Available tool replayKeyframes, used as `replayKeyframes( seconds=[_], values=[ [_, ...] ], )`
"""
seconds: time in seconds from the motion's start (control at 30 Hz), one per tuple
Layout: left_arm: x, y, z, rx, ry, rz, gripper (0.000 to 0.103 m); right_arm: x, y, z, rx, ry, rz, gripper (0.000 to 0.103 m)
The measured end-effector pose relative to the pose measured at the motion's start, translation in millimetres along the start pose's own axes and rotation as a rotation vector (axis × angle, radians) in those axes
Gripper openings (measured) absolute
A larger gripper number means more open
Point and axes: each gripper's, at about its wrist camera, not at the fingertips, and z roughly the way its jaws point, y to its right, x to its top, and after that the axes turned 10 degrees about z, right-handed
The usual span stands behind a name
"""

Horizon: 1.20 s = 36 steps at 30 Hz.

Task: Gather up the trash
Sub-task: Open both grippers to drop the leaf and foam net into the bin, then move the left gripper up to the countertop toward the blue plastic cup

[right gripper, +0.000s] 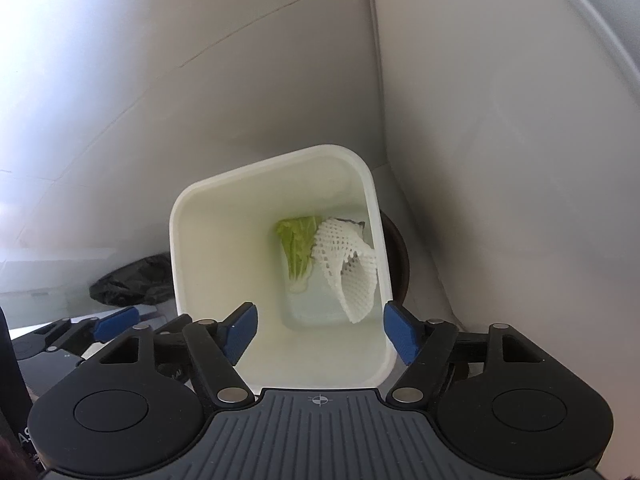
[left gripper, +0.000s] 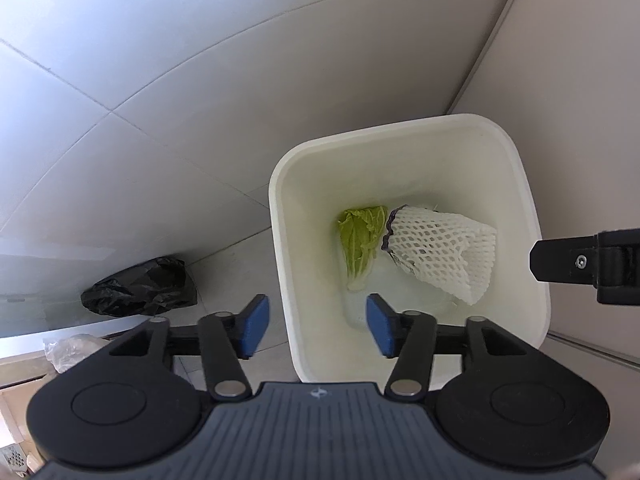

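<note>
Two views look down onto a pale tiled floor beside white walls.

From the left wrist, the tiled floor point(left gripper: 120, 92) fills the upper left, crossed by thin grout lines, and a flat white panel point(left gripper: 560, 60) rises at the upper right. A white square bin point(left gripper: 280, 220) with rounded corners sits at centre right. On its bottom lie a green cabbage leaf point(left gripper: 360, 240) and, touching it on the right, a white foam fruit net point(left gripper: 440, 256) of open mesh. A crumpled black plastic bag point(left gripper: 140, 288) lies on the floor at lower left, and a clear plastic scrap point(left gripper: 68, 348) below it. The left gripper point(left gripper: 316, 326) has its blue pads apart, with nothing between them. A black finger of the other tool juts in at the right edge.

From the right wrist, the bin point(right gripper: 176, 248) sits at centre, leaf point(right gripper: 296, 248) and net point(right gripper: 348, 268) inside, and a dark round object point(right gripper: 398, 256) shows behind its right wall. The right gripper point(right gripper: 320, 334) is spread wide and empty over the bin's near rim. The left gripper's blue pad appears at lower left, with the black bag point(right gripper: 132, 284) beyond.
</note>
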Motion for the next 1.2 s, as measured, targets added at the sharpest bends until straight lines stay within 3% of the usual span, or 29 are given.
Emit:
replayKeyframes(
  seconds=[0.17, 0.37, 0.67, 0.93, 1.07, 1.2],
  values=[
    [-4.9, -8.1, -6.6, -0.024, 0.006, -0.041, 0.067, -5.9, 0.0, -3.3, -0.003, 0.005, -0.01, 0.075],
    [-14.2, -14.0, -10.0, -0.032, -0.017, -0.071, 0.076, -17.8, -1.1, -9.1, -0.015, 0.016, -0.055, 0.075],
    [-36.3, -18.7, -15.0, -0.009, -0.043, -0.033, 0.093, -37.9, 9.5, -31.9, 0.037, 0.06, -0.083, 0.079],
    [-54.1, -11.3, -17.6, 0.002, -0.114, 0.036, 0.097, -63.0, 8.3, -66.1, 0.073, 0.1, -0.171, 0.083],
    [-60.1, -16.6, -27.6, -0.039, -0.135, 0.007, 0.099, -72.2, 2.2, -87.7, 0.077, 0.128, -0.231, 0.084],
    [-64.7, -22.2, -47.1, -0.088, -0.105, -0.038, 0.099, -84.6, 2.4, -113.0, 0.089, 0.178, -0.262, 0.084]
  ],
)
